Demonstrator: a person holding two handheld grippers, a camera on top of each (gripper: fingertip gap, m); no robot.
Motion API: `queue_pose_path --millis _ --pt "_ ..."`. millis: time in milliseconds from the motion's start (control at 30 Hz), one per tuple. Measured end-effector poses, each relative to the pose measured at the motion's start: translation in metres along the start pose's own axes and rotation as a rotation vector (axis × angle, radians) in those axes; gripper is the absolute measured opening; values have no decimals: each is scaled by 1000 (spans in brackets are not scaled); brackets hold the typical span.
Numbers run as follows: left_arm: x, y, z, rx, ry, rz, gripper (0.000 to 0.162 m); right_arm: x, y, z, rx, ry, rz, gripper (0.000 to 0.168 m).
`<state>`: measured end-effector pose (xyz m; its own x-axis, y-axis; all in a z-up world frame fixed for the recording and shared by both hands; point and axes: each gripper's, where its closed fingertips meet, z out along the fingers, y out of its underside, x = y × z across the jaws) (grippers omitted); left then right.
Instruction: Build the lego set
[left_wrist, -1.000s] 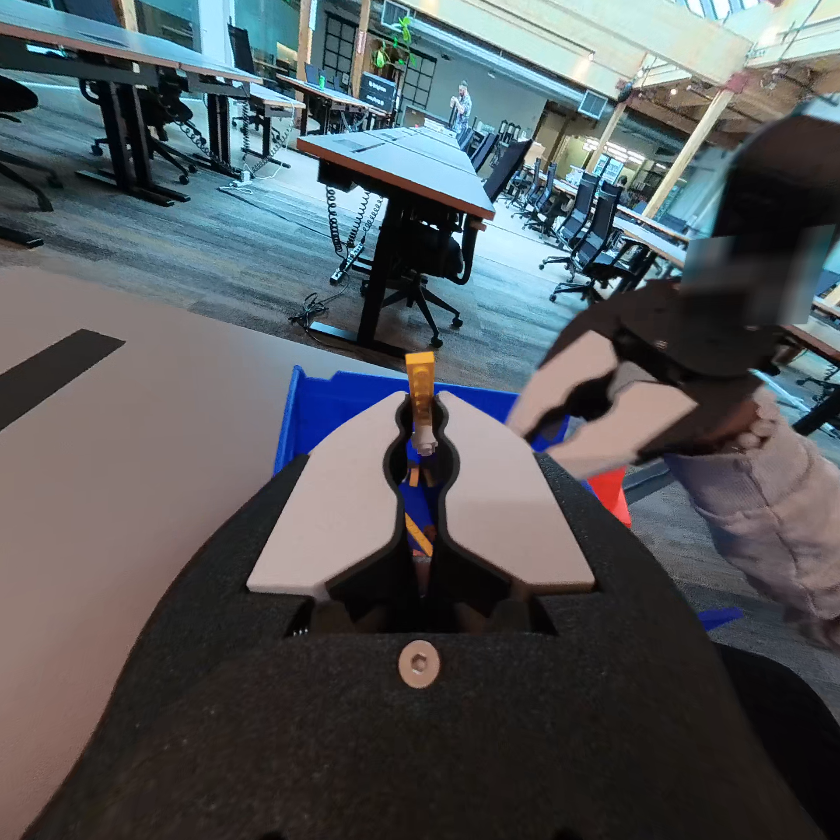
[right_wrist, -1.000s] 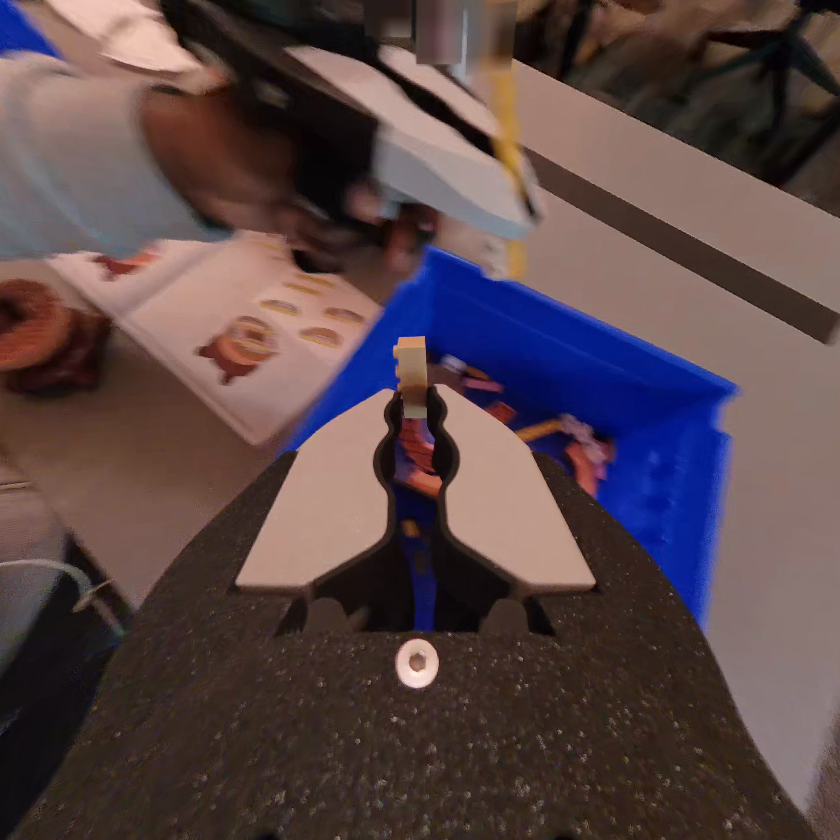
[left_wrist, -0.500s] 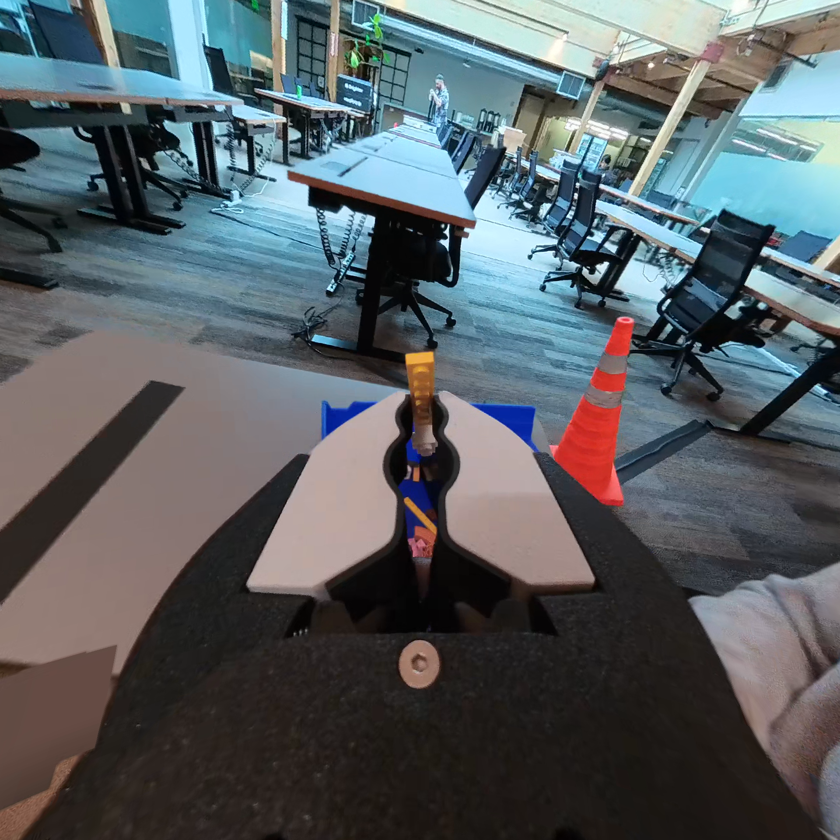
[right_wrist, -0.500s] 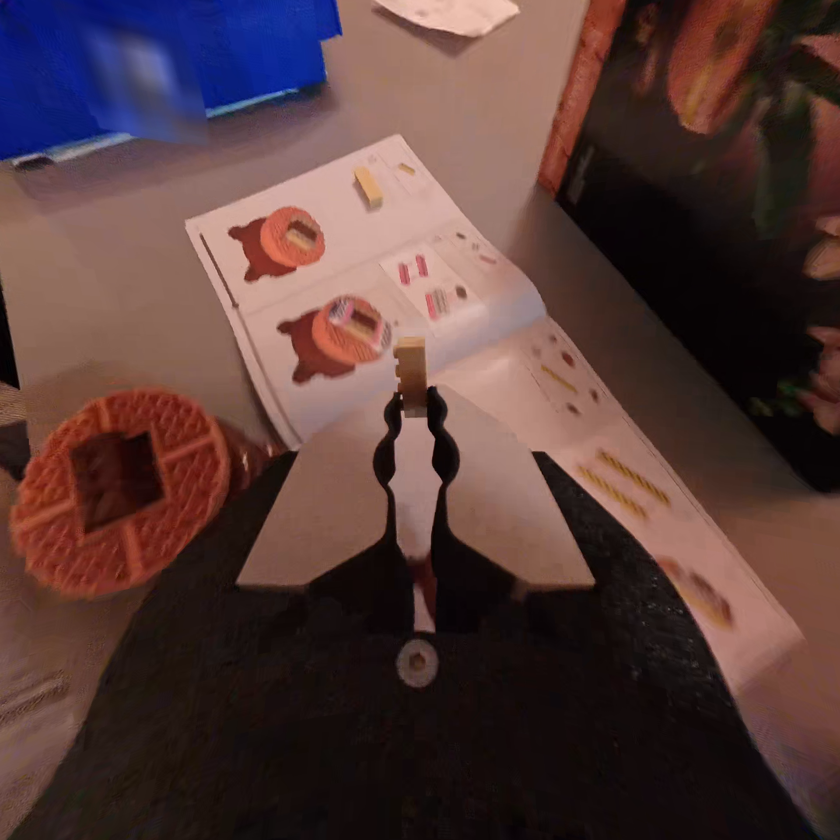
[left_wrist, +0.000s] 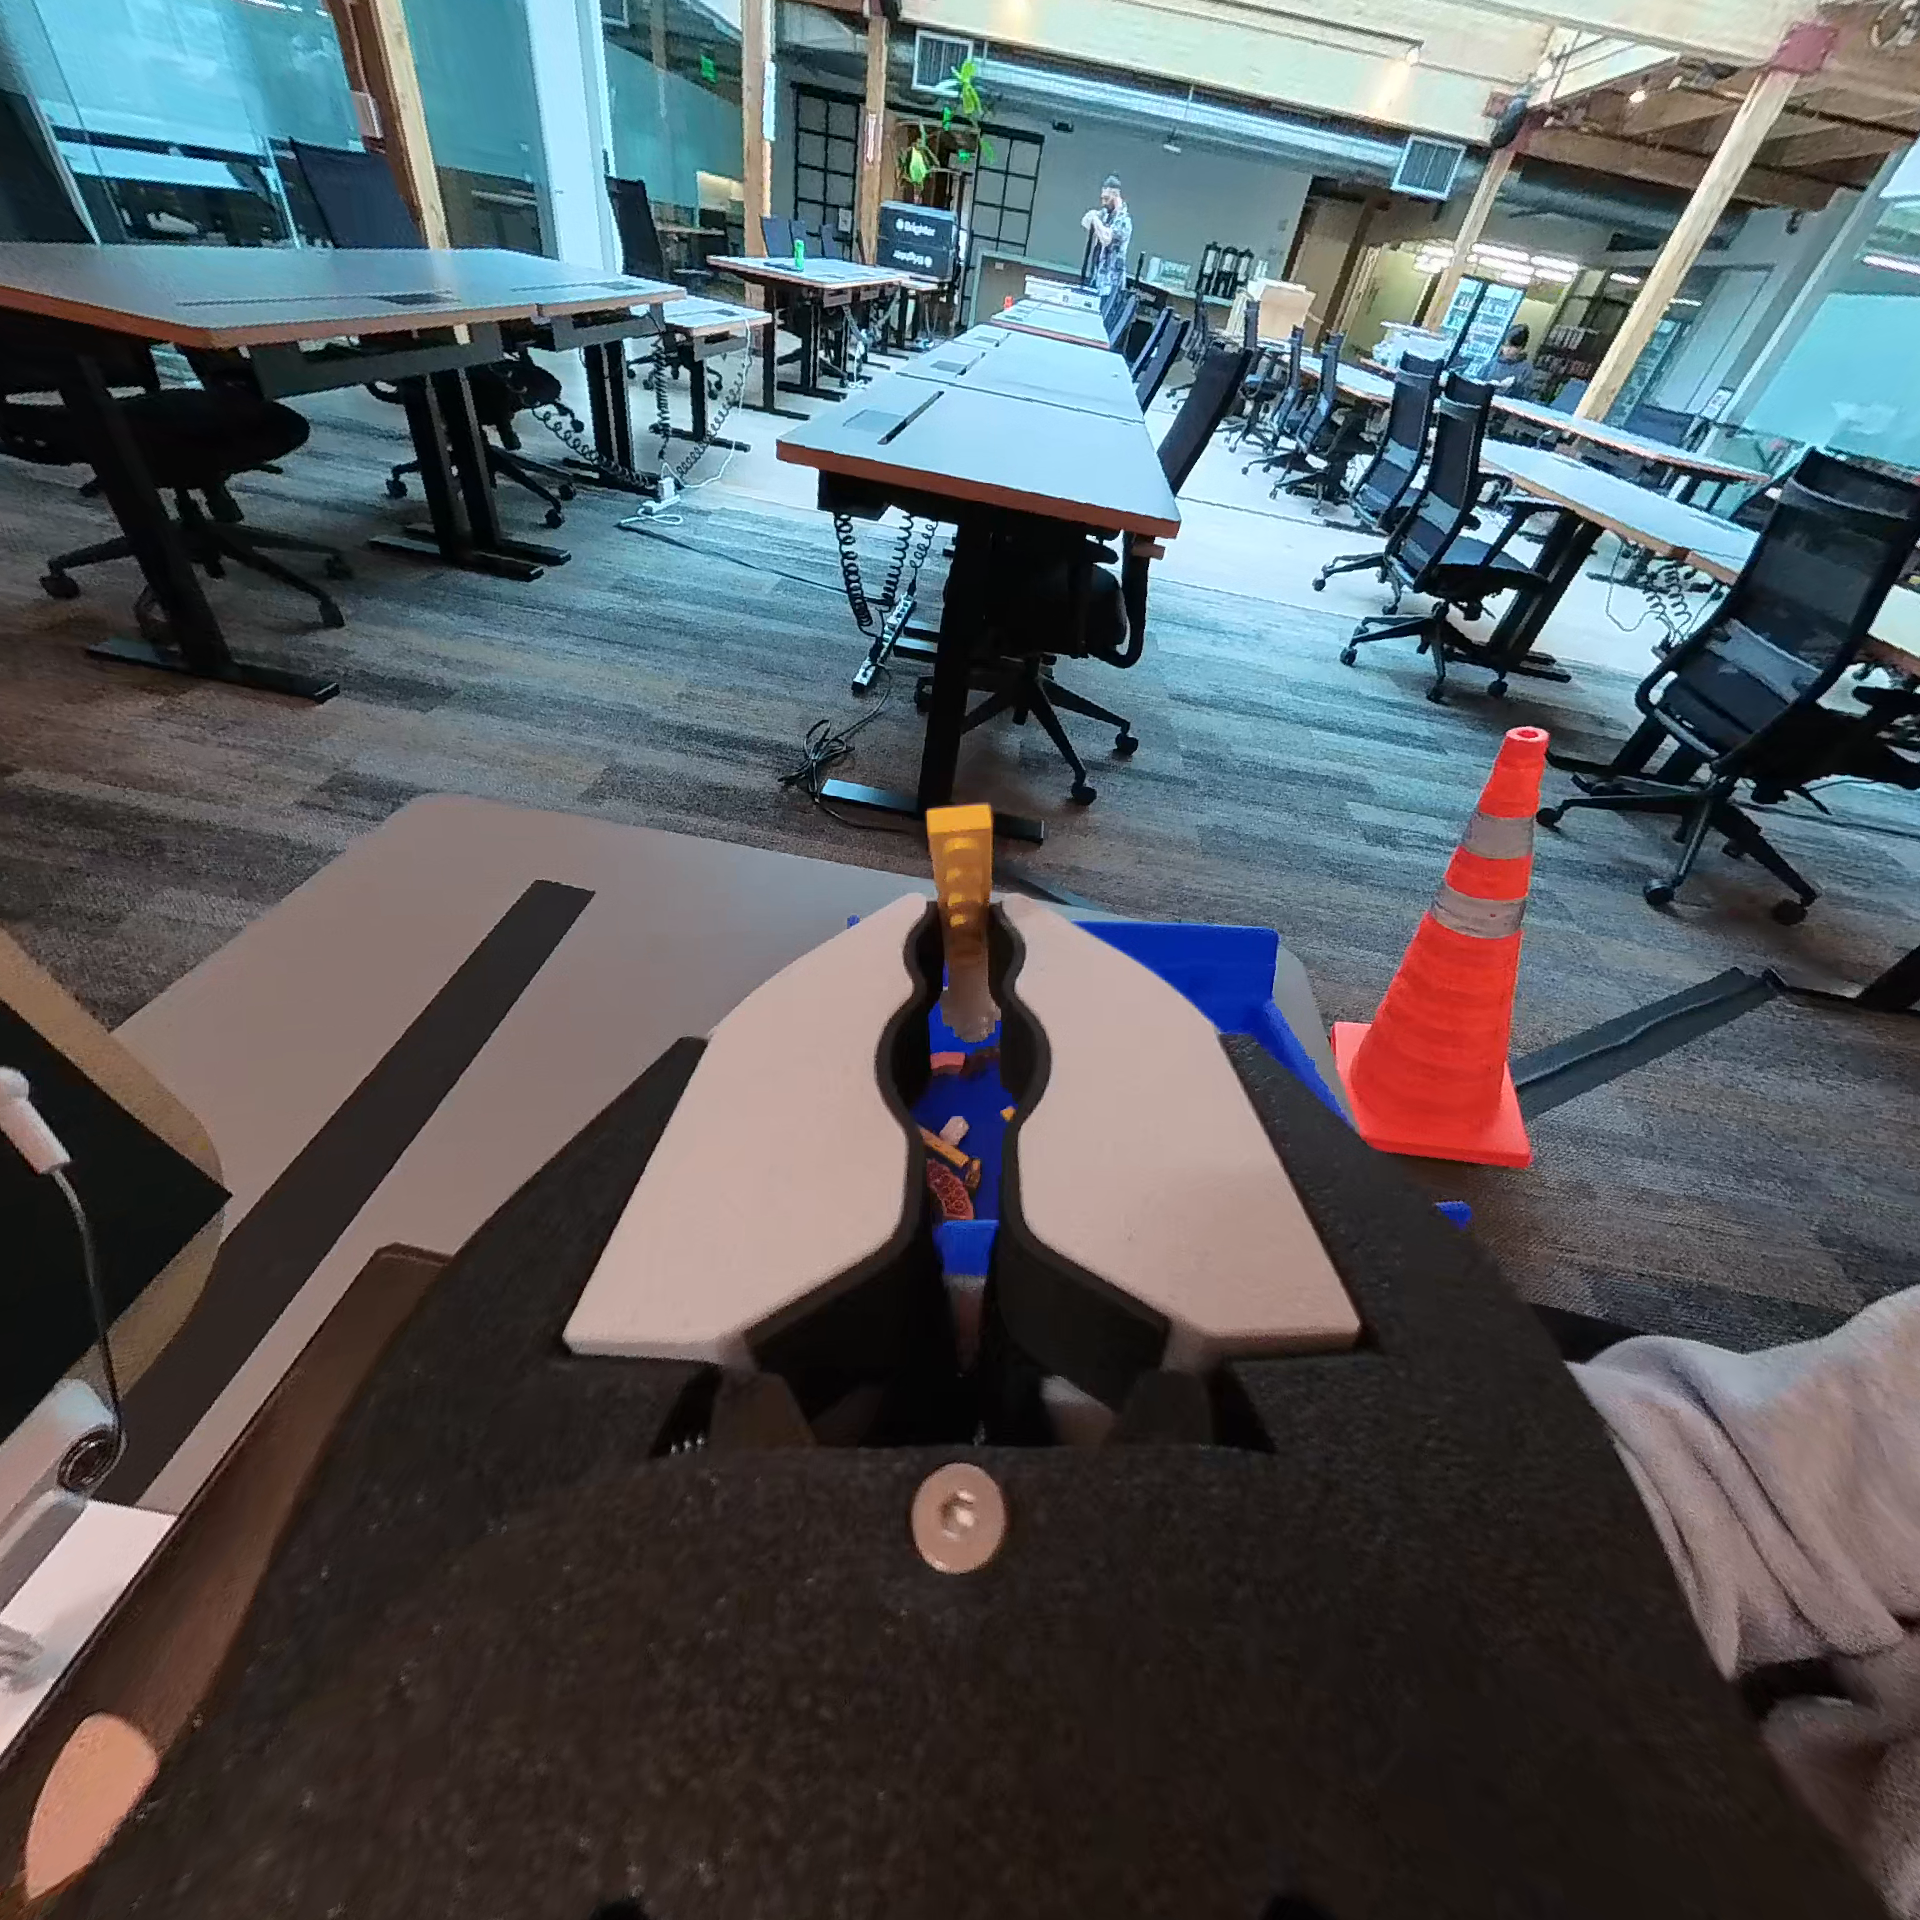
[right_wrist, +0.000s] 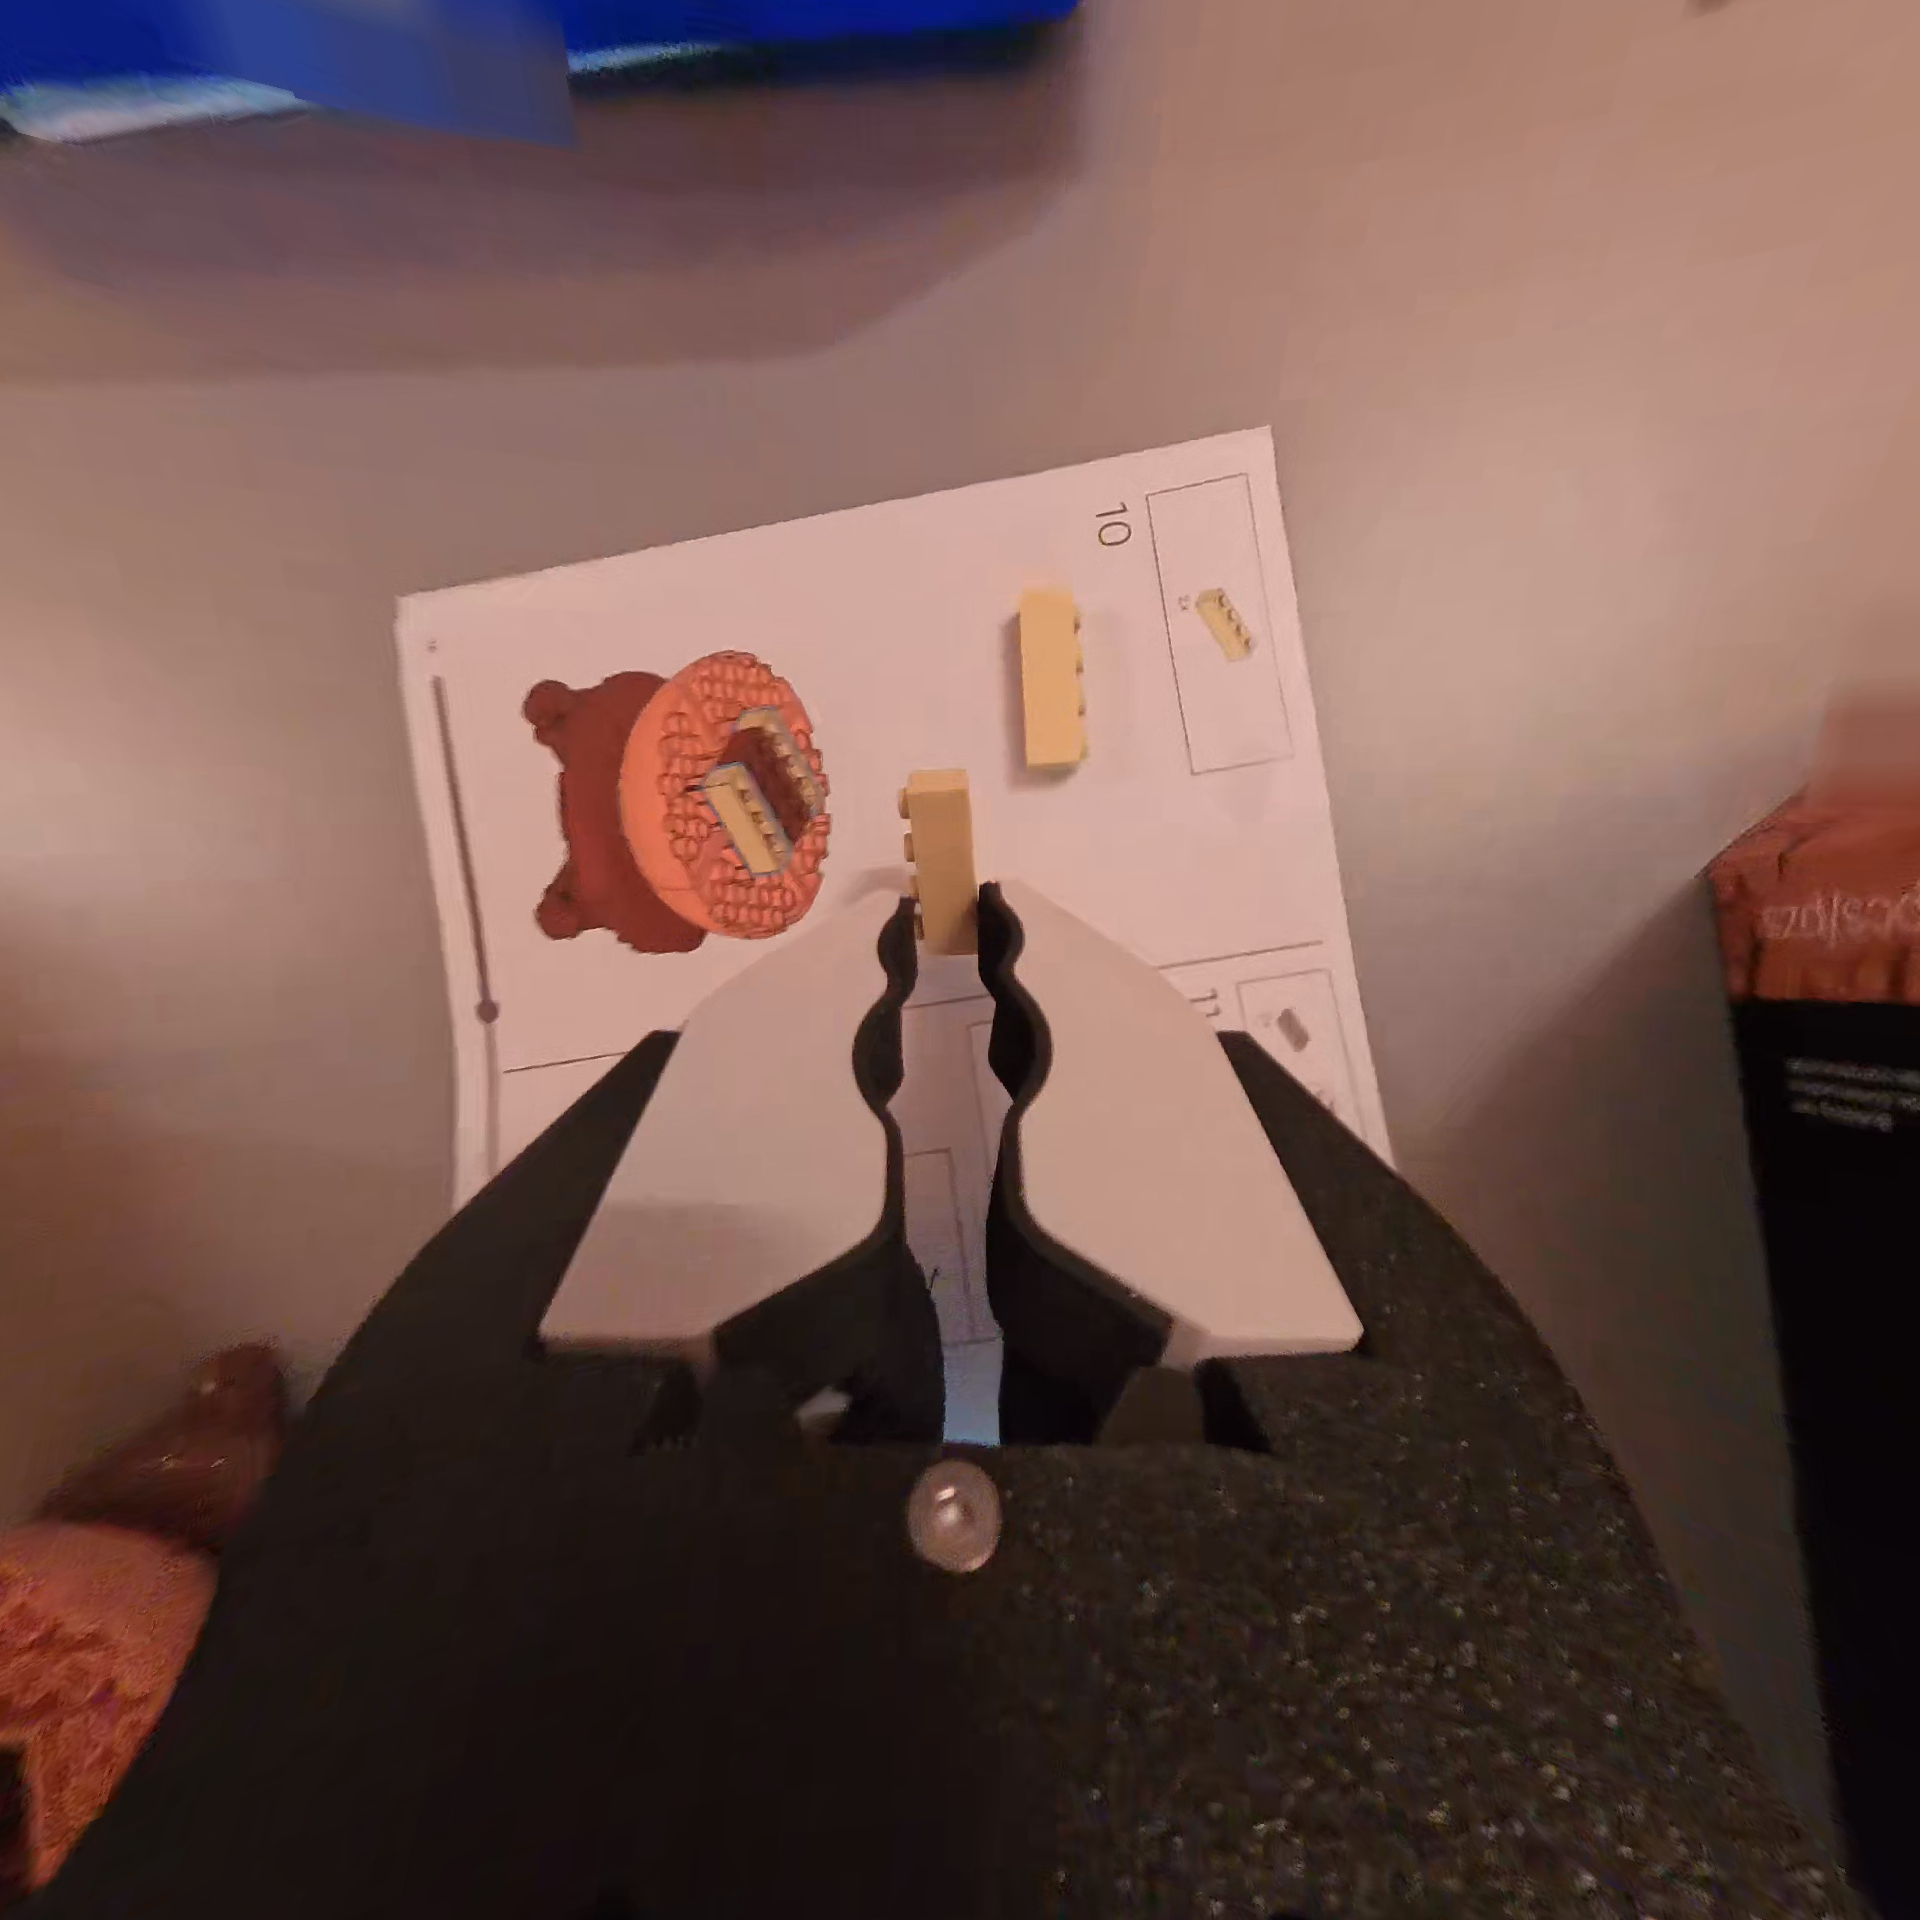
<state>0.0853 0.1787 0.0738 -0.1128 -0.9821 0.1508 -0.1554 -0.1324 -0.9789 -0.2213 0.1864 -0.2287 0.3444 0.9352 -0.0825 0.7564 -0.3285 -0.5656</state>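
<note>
The left gripper (left_wrist: 964, 914) hides most of the blue bin (left_wrist: 1226, 961); its pieces are indistinct.

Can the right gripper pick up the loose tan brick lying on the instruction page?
Probably not yet: the right gripper is shut on another tan brick. The loose tan brick lies unobstructed just beyond.

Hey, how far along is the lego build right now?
Done: one tan brick already lies on the open instruction booklet. In hand: the right claw grips a second tan brick above that page, and the left claw holds an orange piece. Left: neither is attached yet; loose parts remain in the blue bin.
</note>
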Motion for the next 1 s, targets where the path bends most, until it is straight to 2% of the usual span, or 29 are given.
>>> queue_pose_path --millis 33,100,200,333,400,567,700,800,867,933,1000 --pt "-1 1 -1 0 -4 3 7 3 0 3 -18 19 -16 11" --pt "-2 1 -2 0 -7 5 7 4 2 7 -37 30 -38 24" --pt "-4 1 -3 5 -8 0 7 3 0 1 25 42 -37 33" --pt "-9 2 -2 14 -4 -9 7 8 6 -39 190 107 67 32" --pt "-12 3 0 22 -1 -20 7 3 25 -69 274 132 137 30" --pt "-12 2 11 78 45 -46 7 -22 101 -152 468 198 367 23" --pt "1 3 35 174 142 -104 7 -25 123 -261 660 426 404 21" --pt "21 9 59 241 259 -181 8 -3 141 -357 824 648 471 23" --pt "34 16 74 254 327 -245 8 16 162 -402 861 763 493 26" --pt "45 22 88 260 376 -284 8 30 179 -417 815 778 506 33" --pt "56 24 97 281 432 -306 7 36 181 -413 827 680 531 39"
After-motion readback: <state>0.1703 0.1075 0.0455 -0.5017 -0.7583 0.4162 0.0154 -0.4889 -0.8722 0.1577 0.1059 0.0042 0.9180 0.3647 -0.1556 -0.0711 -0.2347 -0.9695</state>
